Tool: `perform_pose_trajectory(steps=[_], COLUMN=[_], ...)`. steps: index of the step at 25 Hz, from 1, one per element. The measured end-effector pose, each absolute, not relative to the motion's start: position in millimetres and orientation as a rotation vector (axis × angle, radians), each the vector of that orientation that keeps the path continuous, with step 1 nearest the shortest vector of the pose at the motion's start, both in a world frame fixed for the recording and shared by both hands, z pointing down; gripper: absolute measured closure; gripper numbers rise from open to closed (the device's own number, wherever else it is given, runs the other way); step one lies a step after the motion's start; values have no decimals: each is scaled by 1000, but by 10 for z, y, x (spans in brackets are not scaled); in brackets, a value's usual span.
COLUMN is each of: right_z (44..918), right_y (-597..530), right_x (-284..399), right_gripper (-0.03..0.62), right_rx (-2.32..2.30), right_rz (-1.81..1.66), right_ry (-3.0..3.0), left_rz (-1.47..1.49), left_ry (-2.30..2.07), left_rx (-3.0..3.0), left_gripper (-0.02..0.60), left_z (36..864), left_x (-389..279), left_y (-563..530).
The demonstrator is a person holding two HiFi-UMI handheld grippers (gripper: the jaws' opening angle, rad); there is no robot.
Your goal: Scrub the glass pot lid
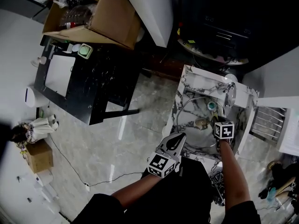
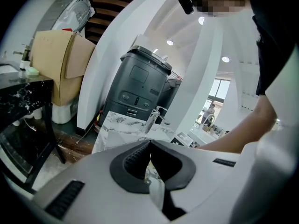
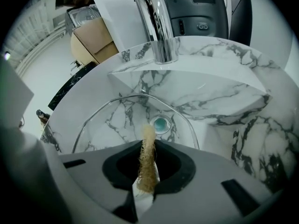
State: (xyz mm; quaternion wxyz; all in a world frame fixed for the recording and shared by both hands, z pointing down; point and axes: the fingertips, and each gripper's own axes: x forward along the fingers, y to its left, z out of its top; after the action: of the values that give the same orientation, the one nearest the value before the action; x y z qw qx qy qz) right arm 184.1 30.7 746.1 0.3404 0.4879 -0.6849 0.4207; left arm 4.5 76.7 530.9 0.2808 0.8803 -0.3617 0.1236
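The glass pot lid [image 1: 194, 112] lies tilted in the marble sink [image 1: 187, 80], its metal rim and teal knob [image 1: 212, 106] showing. In the right gripper view the glass pot lid [image 3: 122, 119] fills the basin just beyond the jaws, teal knob [image 3: 160, 123] at its middle. My right gripper [image 1: 213, 121] hangs over the basin, shut on a tan fibrous scrubber [image 3: 147, 171] that pokes past the right gripper [image 3: 148, 143] toward the lid. My left gripper [image 1: 181, 136] hovers off the sink's near left edge; in its own view the left gripper [image 2: 149, 142] is shut on nothing.
A chrome faucet [image 3: 156, 24] rises at the sink's back. Left of the sink are a black table [image 1: 88, 78] and a cardboard box [image 1: 93, 13]. A wire rack [image 1: 268, 120] sits at the right. A dark grey machine [image 2: 140, 87] stands behind the sink.
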Motion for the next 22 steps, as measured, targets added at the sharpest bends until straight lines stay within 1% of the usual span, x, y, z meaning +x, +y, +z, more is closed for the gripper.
perform_pose_trajectory(steps=[16, 22], right_z=[7458, 7447], right_y=[670, 803], right_x=[1805, 1647], right_gripper=[537, 539], right_rx=[1260, 1193], right_rz=[1109, 1058], right_ry=[-1760, -1768], left_rz=[317, 309], left_ry=[-962, -950], left_rx=[2377, 2386], left_gripper=[565, 566], left_z=[5272, 5234], left_x=[86, 92], left_y=[982, 1023])
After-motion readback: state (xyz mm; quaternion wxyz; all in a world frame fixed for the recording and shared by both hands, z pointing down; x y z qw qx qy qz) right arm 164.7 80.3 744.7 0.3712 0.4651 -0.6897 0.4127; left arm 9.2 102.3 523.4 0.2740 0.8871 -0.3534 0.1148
